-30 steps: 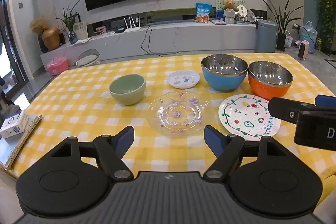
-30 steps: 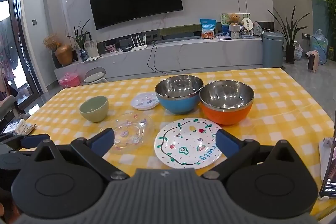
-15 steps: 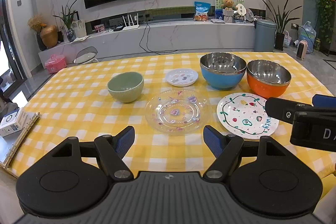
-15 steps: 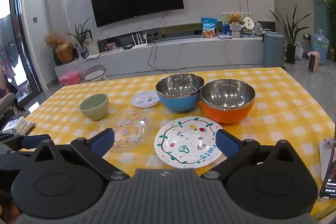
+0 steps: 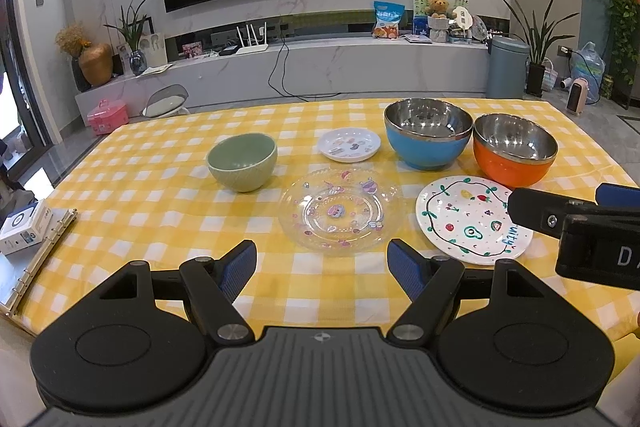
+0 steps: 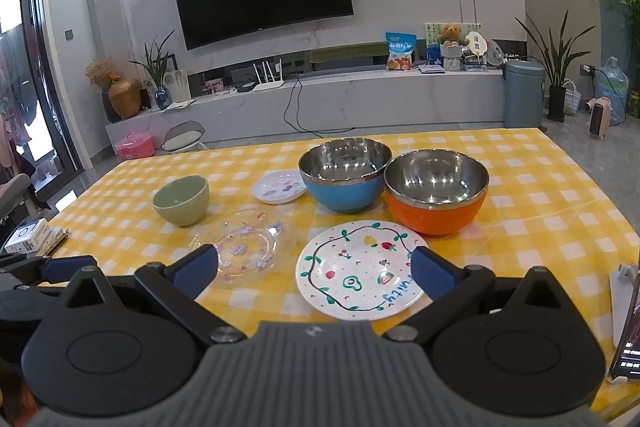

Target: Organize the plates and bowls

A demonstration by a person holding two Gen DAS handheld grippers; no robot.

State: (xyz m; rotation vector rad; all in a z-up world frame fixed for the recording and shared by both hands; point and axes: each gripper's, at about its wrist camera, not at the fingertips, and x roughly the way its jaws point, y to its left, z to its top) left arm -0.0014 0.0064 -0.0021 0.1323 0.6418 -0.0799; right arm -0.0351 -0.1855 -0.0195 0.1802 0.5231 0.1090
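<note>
Left wrist view: left gripper (image 5: 322, 259) hangs low over the near edge of the yellow checked worktop (image 5: 140, 187), fingers spread wide, holding nothing. Right gripper (image 6: 314, 269) same story, fingers wide apart and empty, poised just short of the white painted plate with a green vine border (image 6: 360, 281).

Nothing stacked yet, as I judge it; all six pieces sit single. Small pale-green ceramic bowl (image 5: 243, 167) stands alone at left. Clear glass plate with pink stickers (image 5: 340, 213) lies in the middle, just beside the painted plate. Small white saucer with printed pictures (image 5: 350, 145) is behind it. Blue-sided steel bowl (image 5: 428, 137) and orange-sided steel bowl (image 5: 514, 149) stand together at right, touching or nearly; cannot tell which. All sorting and nesting is left to do.

Hard to see: the right gripper's body blocks the painted plate's right rim in the left view. A white box on a ring binder (image 5: 24, 231) is cut off at left. A phone on a stand (image 6: 628, 311) is cropped at the right edge.
</note>
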